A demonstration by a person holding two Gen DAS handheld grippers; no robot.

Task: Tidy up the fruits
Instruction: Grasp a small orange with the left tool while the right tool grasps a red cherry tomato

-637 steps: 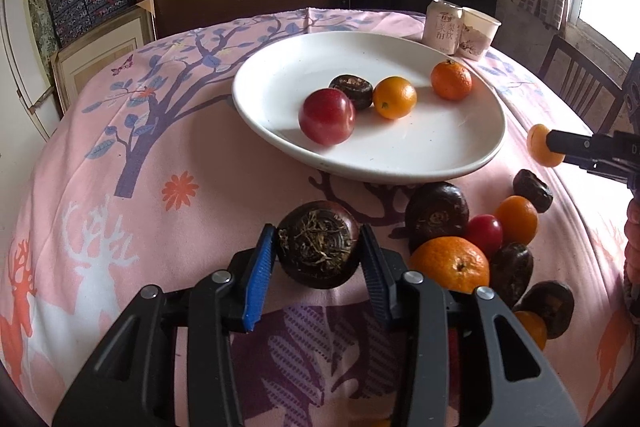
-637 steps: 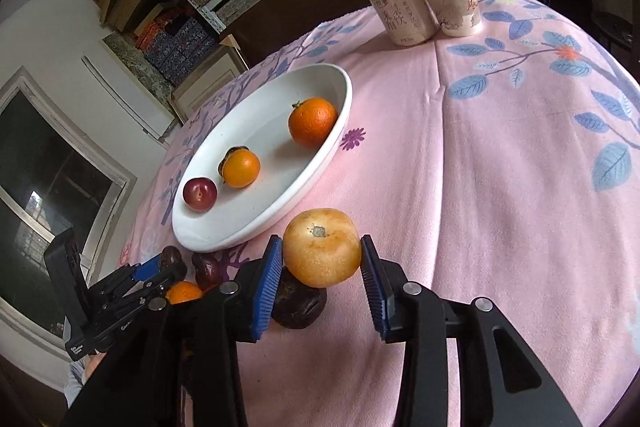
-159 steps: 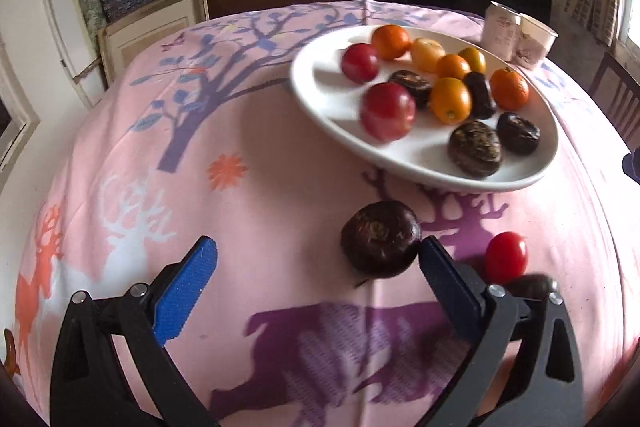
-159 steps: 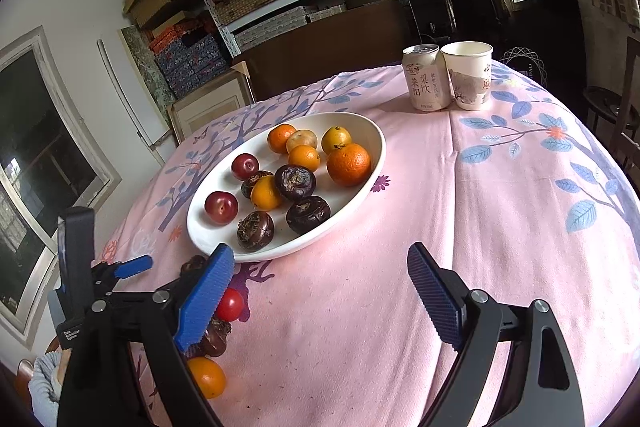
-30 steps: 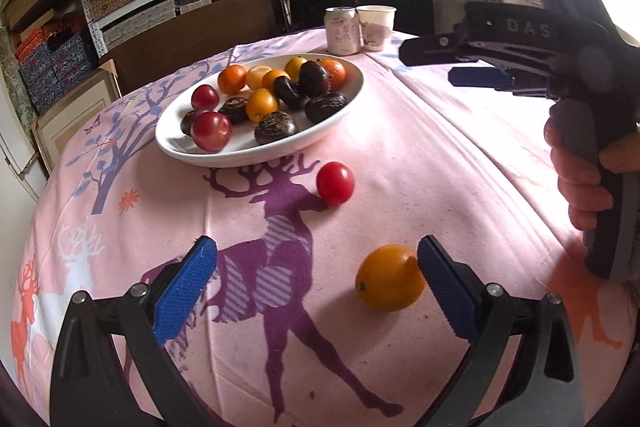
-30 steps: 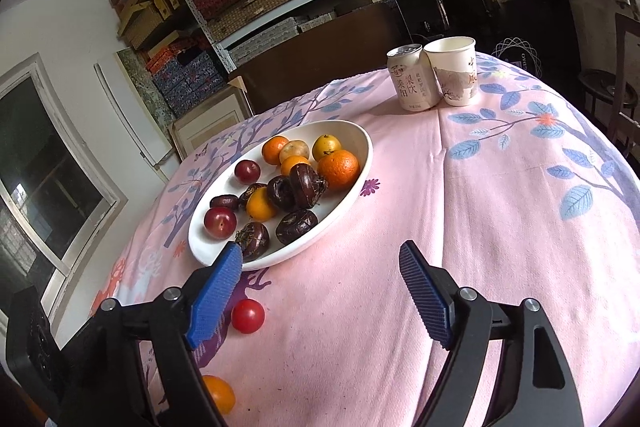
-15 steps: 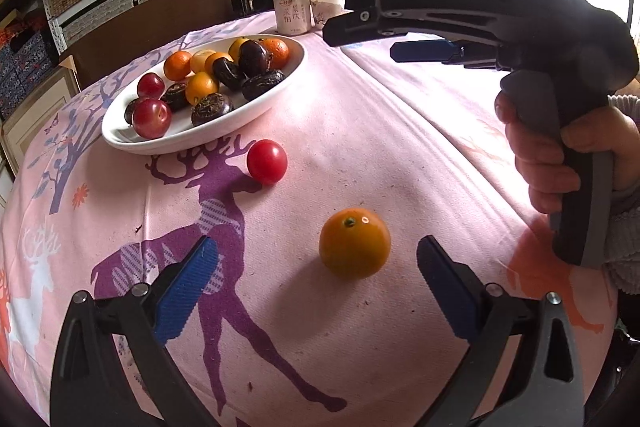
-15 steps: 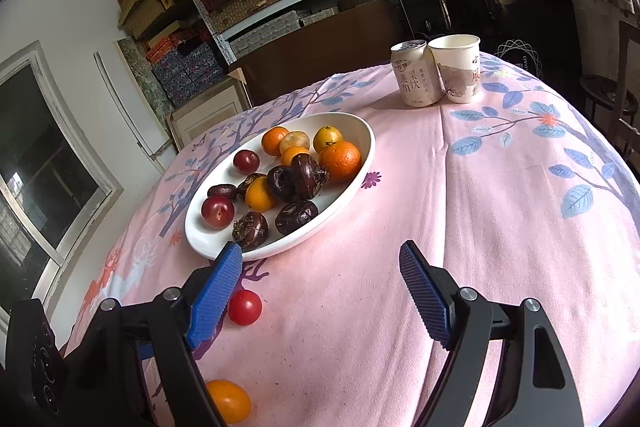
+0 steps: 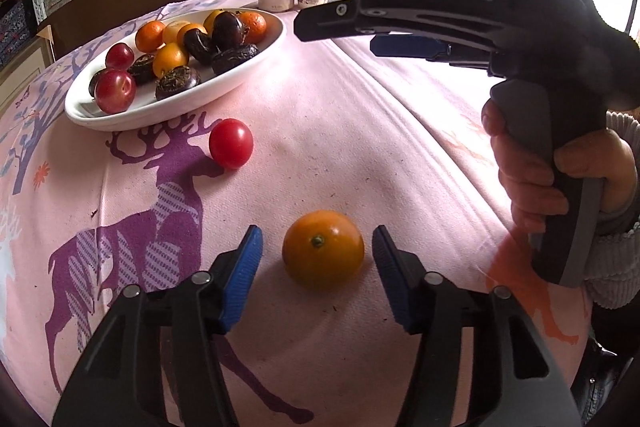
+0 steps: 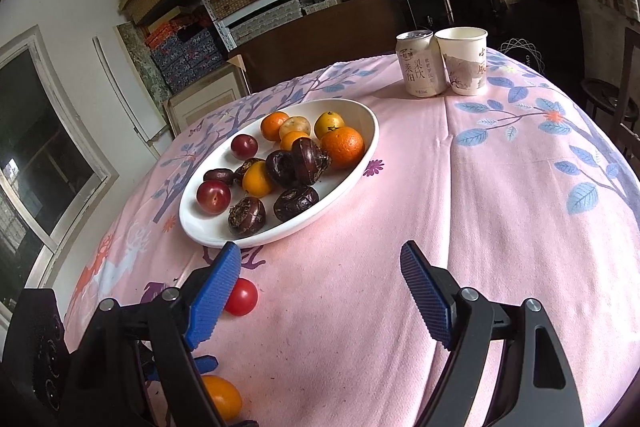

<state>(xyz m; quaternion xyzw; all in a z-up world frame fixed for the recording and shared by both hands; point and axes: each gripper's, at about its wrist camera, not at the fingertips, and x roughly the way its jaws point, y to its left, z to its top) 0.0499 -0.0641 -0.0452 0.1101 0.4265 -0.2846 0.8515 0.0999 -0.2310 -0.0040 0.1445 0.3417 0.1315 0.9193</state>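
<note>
I am closing the left gripper (image 9: 318,263) around the orange (image 9: 323,247), pads not yet touching; the right gripper (image 10: 320,291) waits wide, empty.

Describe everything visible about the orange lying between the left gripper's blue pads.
The orange is small, round and smooth-skinned, deep orange with a small dark stem scar facing up toward the camera. It rests on the pink tablecloth, apart from the white plate and the red fruit. The left hand-held gripper is closing around it; a gap remains on each side.
</note>
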